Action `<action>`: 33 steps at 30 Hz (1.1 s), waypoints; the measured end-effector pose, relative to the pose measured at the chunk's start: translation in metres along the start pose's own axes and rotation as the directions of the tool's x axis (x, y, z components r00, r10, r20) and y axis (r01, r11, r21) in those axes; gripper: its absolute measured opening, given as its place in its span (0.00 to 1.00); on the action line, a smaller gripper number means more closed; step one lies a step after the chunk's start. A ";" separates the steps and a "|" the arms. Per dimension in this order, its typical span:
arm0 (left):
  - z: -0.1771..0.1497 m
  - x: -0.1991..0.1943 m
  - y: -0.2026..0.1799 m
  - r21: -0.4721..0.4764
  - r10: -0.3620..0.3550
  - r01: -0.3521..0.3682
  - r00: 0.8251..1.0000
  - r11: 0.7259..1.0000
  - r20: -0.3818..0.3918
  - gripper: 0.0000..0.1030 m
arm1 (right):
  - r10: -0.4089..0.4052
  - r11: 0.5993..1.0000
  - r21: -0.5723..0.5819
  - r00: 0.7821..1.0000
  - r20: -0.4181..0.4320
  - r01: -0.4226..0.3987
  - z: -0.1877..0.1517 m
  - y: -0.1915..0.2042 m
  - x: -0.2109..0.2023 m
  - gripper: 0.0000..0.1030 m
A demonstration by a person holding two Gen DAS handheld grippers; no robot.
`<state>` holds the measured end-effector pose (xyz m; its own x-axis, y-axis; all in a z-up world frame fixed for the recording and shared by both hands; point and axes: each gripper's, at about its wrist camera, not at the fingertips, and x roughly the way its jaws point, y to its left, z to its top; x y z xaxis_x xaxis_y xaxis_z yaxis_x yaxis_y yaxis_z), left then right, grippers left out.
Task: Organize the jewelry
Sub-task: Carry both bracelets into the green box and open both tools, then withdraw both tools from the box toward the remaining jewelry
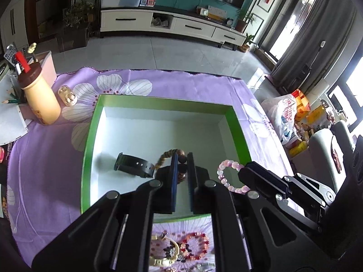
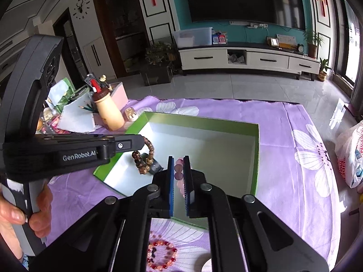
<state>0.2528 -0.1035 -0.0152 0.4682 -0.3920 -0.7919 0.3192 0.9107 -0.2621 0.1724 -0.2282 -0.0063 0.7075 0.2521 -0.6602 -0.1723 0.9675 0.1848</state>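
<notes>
two claws [image 1: 182, 158] [image 2: 178, 165], two bracelets [image 1: 181, 170] [image 2: 178, 174], one green box [image 1: 238, 131], one watch [image 1: 133, 165]

left wrist view: set on the left gripper [image 1: 182, 158], looking steeply down along its fingers, close over the box [image 1: 238, 136] on the purple cloth [image 1: 45, 158], tv wall beyond. right wrist view: set on the right gripper [image 2: 179, 158], less steep, close over the same box [image 2: 257, 149]. shared: box, cloth [image 2: 283, 147], each other's gripper, tv wall.

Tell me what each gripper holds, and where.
Left gripper: brown bead bracelet, pinched at its upper beads. Right gripper: pink bead bracelet, pinched at one side.
</notes>
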 end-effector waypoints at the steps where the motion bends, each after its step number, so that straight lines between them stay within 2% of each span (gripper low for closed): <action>1: 0.001 0.007 -0.002 0.002 0.007 -0.006 1.000 1.000 -0.009 0.07 | -0.006 1.000 0.005 1.000 -0.009 0.006 0.000 -0.003 0.005 0.07; 7: 0.006 0.050 -0.002 -0.008 0.041 -0.041 0.997 0.999 -0.072 0.07 | -0.033 0.999 0.027 0.998 -0.057 0.035 -0.002 -0.017 0.035 0.07; 15: 0.012 0.074 0.001 -0.037 0.056 -0.060 0.993 0.998 -0.106 0.08 | -0.066 0.997 0.044 0.995 -0.077 0.069 0.002 -0.029 0.059 0.07; 17: 0.013 0.073 0.000 -0.042 0.053 -0.057 0.994 0.998 -0.099 0.12 | -0.074 0.995 0.058 0.994 -0.074 0.079 0.004 -0.033 0.060 0.14; 19: 0.014 0.069 -0.001 -0.035 0.057 -0.060 0.995 0.998 -0.085 0.25 | -0.064 0.995 0.071 0.996 -0.067 0.069 0.003 -0.037 0.057 0.20; 23: 0.011 0.057 -0.003 -0.022 0.053 -0.055 0.997 0.998 -0.057 0.40 | -0.053 0.995 0.084 0.997 -0.055 0.057 -0.003 -0.042 0.047 0.26; 25: 0.008 0.051 -0.003 -0.017 0.050 -0.051 0.997 0.999 -0.050 0.56 | -0.048 0.995 0.085 0.998 -0.049 0.052 -0.007 -0.042 0.040 0.32; 28: -0.001 0.037 -0.004 -0.003 0.067 -0.067 0.997 0.998 -0.034 0.62 | -0.036 0.996 0.077 0.998 -0.042 0.039 -0.013 -0.038 0.029 0.41; 31: -0.013 0.018 0.000 -0.002 0.057 -0.057 0.998 0.998 -0.020 0.73 | -0.015 0.998 0.063 0.999 -0.029 0.017 -0.019 -0.030 0.014 0.48; 33: -0.022 0.004 0.002 0.011 0.076 -0.076 0.997 0.997 0.000 0.78 | -0.006 0.999 0.046 1.000 -0.024 0.007 -0.025 -0.025 0.005 0.49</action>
<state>0.2374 -0.1009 -0.0309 0.4912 -0.3217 -0.8095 0.2914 0.9365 -0.1953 0.1629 -0.2512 -0.0324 0.6919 0.2470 -0.6784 -0.1357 0.9674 0.2138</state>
